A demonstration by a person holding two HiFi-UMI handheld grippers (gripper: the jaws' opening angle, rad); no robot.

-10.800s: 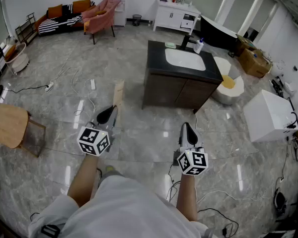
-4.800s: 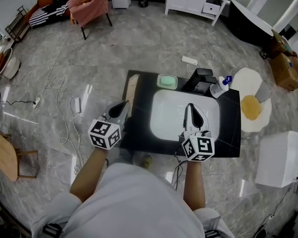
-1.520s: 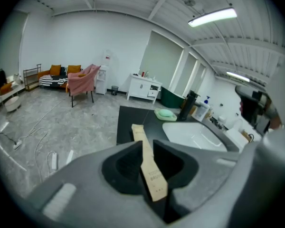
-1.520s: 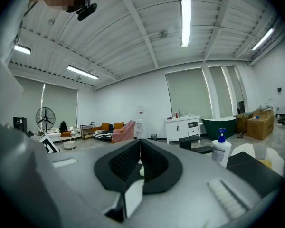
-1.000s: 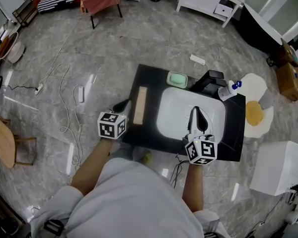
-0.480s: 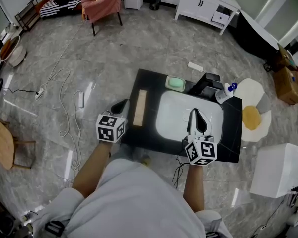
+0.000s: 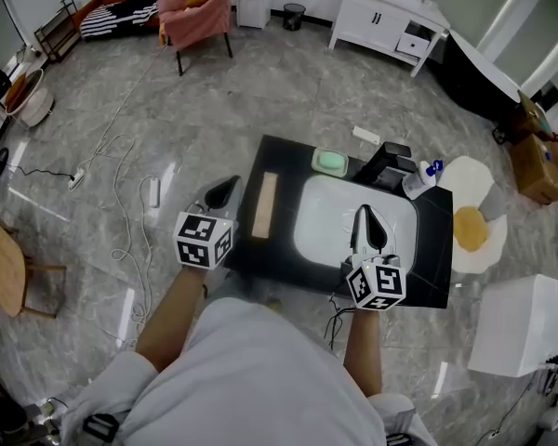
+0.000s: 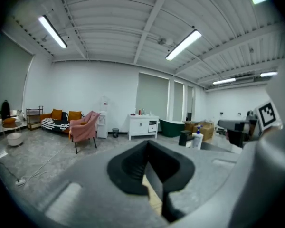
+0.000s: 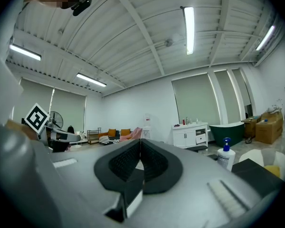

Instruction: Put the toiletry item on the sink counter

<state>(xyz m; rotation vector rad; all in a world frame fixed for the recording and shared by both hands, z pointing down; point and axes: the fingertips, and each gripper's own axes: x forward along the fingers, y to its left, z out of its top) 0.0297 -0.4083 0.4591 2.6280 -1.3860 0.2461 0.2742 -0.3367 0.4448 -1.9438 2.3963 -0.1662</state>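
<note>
Presently the black surface [image 7: 284, 170] sits beneath the right tongs [image 7: 365, 215], which hang shut and empty over its white basin [image 7: 324, 229]. Left tongs [image 7: 229, 187] are shut and empty, with the tan toiletry item [image 7: 264, 204] flat on the surface just to their right.

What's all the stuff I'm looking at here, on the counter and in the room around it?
Sink counter: one, black, mid-floor.
Basin: one, white, set in the counter.
Flat strip: one, tan, lying on the counter's left end.
Dish: one, green, counter's back edge.
Faucet: one, black, behind the basin.
Pump bottle: one, white with blue top, right of the faucet.
Rug: one, white with yellow centre, floor right of the counter.
Armchair: one, pink, far left.
Cabinet: one, white, far wall.
Left gripper: one, grey, shut, empty, left of the counter.
Right gripper: one, grey, shut, empty, over the basin.
</note>
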